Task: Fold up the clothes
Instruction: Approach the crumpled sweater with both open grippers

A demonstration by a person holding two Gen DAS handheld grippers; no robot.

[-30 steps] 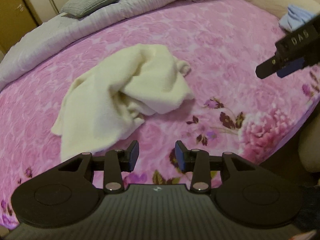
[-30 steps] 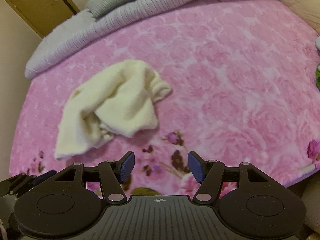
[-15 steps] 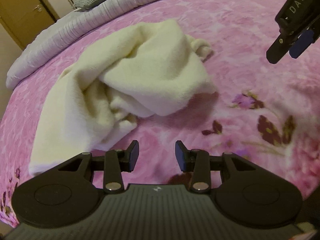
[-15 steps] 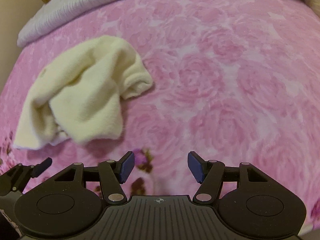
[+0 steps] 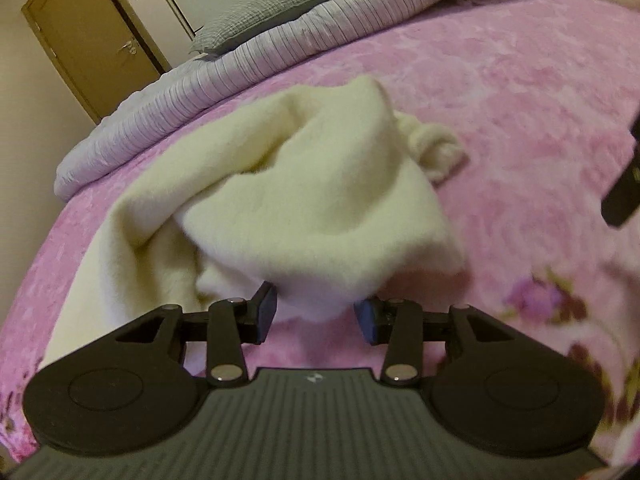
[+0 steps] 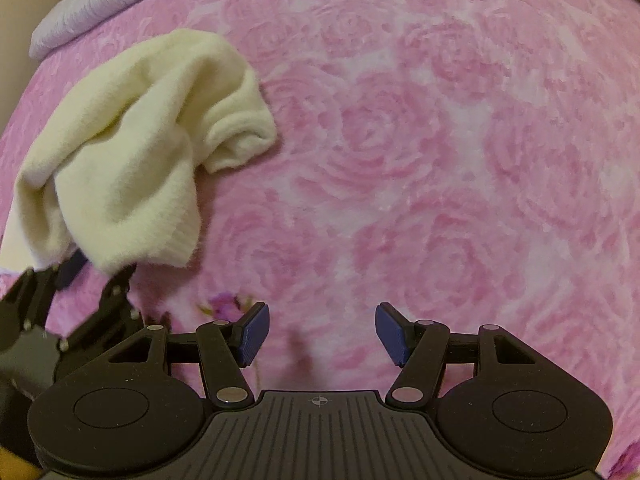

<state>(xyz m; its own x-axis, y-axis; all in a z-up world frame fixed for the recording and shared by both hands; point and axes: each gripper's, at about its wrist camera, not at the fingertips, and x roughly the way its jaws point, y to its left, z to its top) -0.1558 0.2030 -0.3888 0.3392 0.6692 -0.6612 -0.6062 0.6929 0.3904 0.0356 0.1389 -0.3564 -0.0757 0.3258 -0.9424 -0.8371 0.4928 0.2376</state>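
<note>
A crumpled cream fleece garment (image 5: 320,208) lies on the pink rose blanket (image 5: 520,100) of a bed. My left gripper (image 5: 318,316) is low at the garment's near edge. Its jaws are opening, and the garment's lowest fold hangs between the blue pads without being pressed. In the right wrist view the garment (image 6: 132,152) lies at the left, with the left gripper's fingers (image 6: 116,296) under its lower corner. My right gripper (image 6: 322,332) stands open over bare blanket to the right of the garment, nothing between its pads. One of its fingers (image 5: 622,200) shows at the left view's right edge.
A lilac striped duvet (image 5: 240,64) and a grey pillow (image 5: 264,12) lie along the far side of the bed. A brown door (image 5: 92,48) stands behind at the left. Dark flower prints (image 5: 552,300) mark the blanket near the front right.
Both grippers have come down and closer to the bed. The left one has reached the garment's near fold, which now sits between its pads. The right stays open beside the garment.
</note>
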